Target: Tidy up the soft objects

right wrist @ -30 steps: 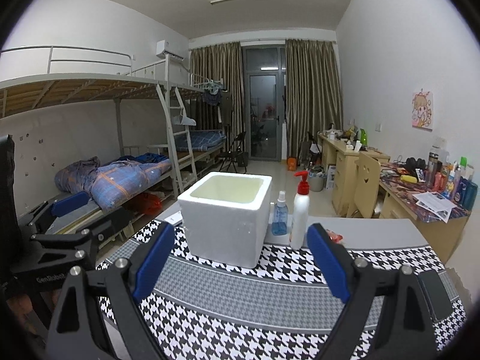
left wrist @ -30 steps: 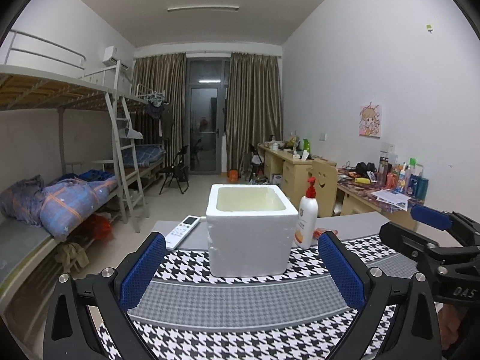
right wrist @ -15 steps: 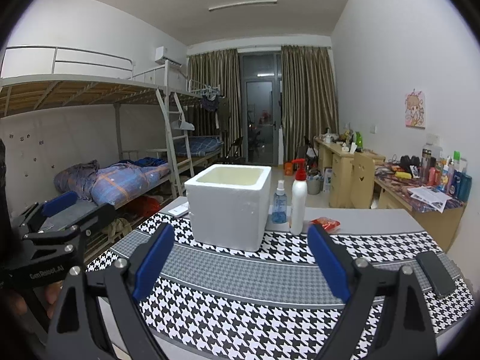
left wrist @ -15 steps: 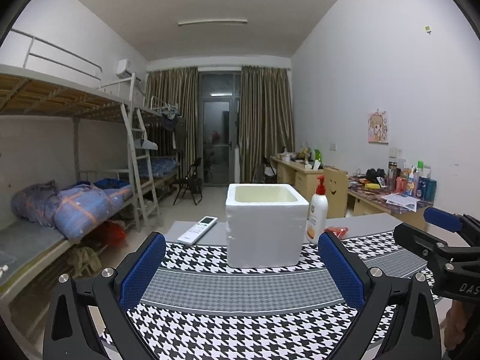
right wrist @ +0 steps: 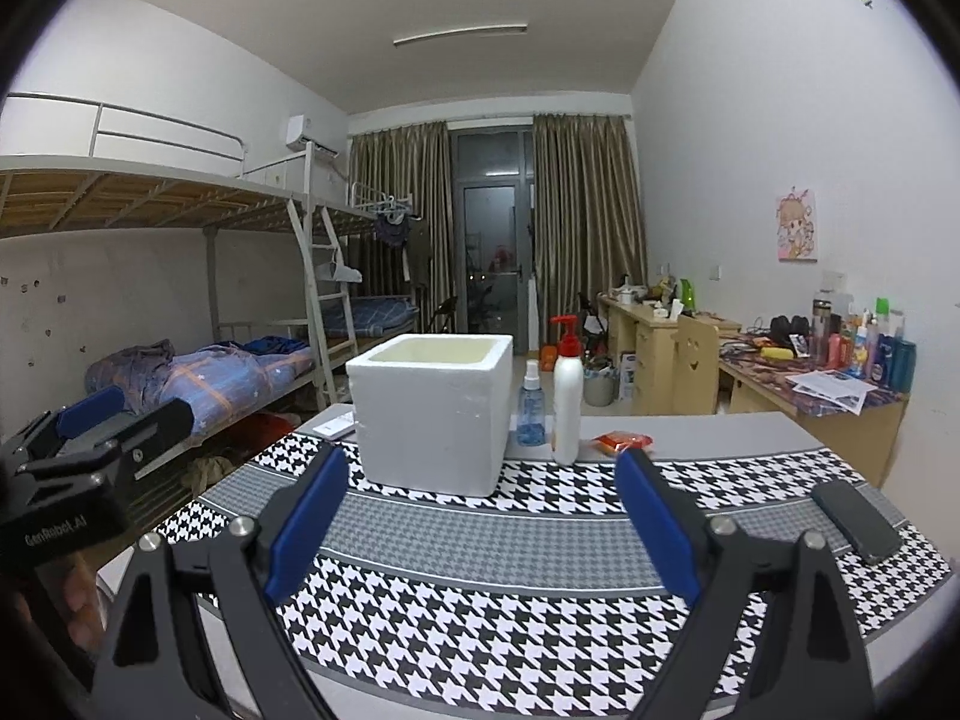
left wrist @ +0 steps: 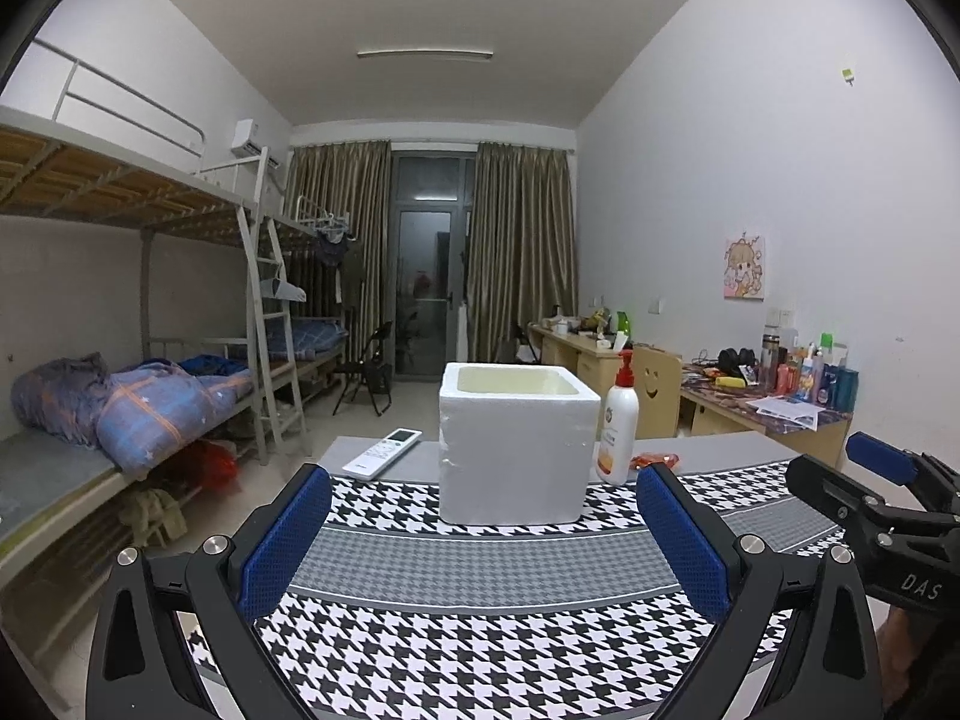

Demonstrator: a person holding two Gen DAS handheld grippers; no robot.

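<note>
Fingers of both grippers stand wide apart and empty, the left gripper (left wrist: 483,531) and the right gripper (right wrist: 480,516) both above the houndstooth cloth (left wrist: 480,648). Left to right: a remote (left wrist: 382,453), the white foam box (left wrist: 516,441) with its inside hidden, a pump bottle (left wrist: 617,420), and a small orange packet (right wrist: 621,441), possibly soft, half-hidden behind a fingertip.

Bare houndstooth cloth (left wrist: 480,648) lies open before my fingers (left wrist: 282,534); ahead the foam box (left wrist: 516,444), with the lotion bottle (left wrist: 618,426) beside it, blocks the way.
</note>
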